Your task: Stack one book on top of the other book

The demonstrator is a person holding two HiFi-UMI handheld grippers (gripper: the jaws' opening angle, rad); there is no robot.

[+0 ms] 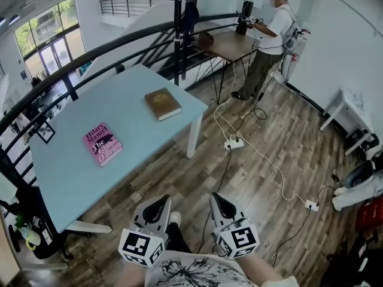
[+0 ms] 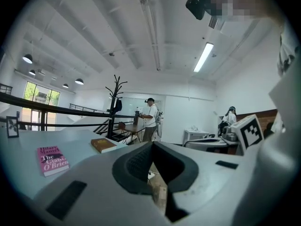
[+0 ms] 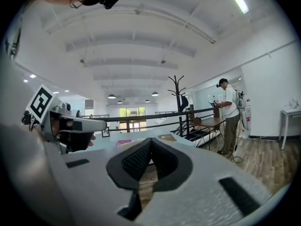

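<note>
The table [image 1: 137, 137] was pale blue and bore a pink book [image 1: 103, 143] with white and black lettering and a brown book [image 1: 162, 103] with a gold emblem on its cover. The left gripper [image 1: 160, 202] and right gripper [image 1: 218, 201] were light grey with black ribbed pads [image 2: 136, 163], and their cubes [image 1: 142, 247] carried black-and-white square markers. The floor [image 1: 287, 136] was brown wood planking crossed by white cables [image 1: 261, 155], the railing [image 1: 119, 45] was black, and the person [image 1: 272, 31] wore a white shirt with olive trousers.
</note>
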